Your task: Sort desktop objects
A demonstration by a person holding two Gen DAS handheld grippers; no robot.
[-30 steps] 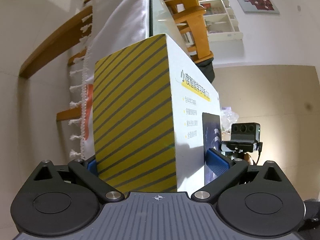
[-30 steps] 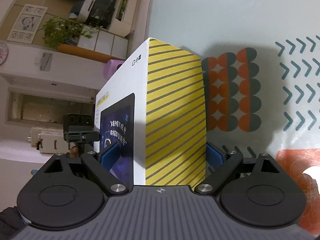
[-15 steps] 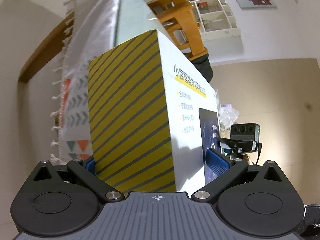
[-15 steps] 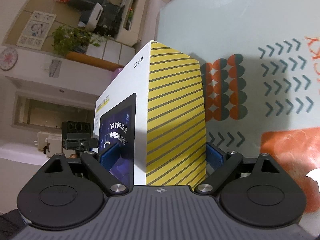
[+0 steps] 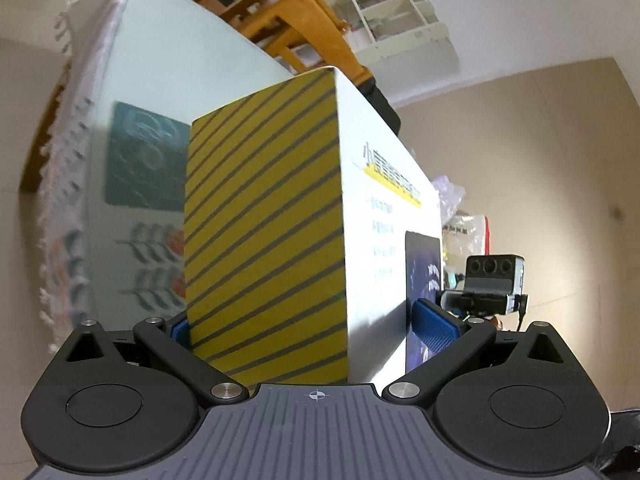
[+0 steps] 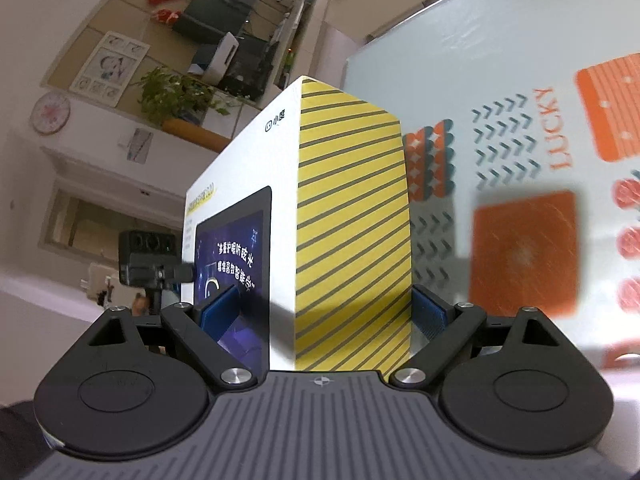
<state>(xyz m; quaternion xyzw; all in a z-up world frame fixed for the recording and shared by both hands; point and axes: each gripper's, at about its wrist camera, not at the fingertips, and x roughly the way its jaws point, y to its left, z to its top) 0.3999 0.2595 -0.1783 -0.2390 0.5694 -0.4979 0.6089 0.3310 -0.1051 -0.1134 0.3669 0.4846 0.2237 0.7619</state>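
Observation:
A large white box (image 5: 280, 232) with yellow, grey-striped ends and a printed dark screen picture fills both views. My left gripper (image 5: 304, 324) is shut on one end of the box, blue pads against its two wide faces. My right gripper (image 6: 324, 308) is shut on the other end (image 6: 352, 220) the same way. The box is held off the table (image 6: 500, 80), which has a pale patterned cloth. Each wrist camera sees the other gripper's camera (image 5: 492, 284) (image 6: 148, 256) past the box.
The tablecloth shows orange and teal patterns (image 6: 524, 248) and a fringe (image 5: 60, 200) at its edge. A wooden chair (image 5: 288, 28) and white shelf (image 5: 392, 12) stand beyond the table. A potted plant (image 6: 176, 92) and cabinets lie in the room behind.
Both grippers have moved with the box over the table; more tabletop shows beside the box in both views. The grip on the box is unchanged.

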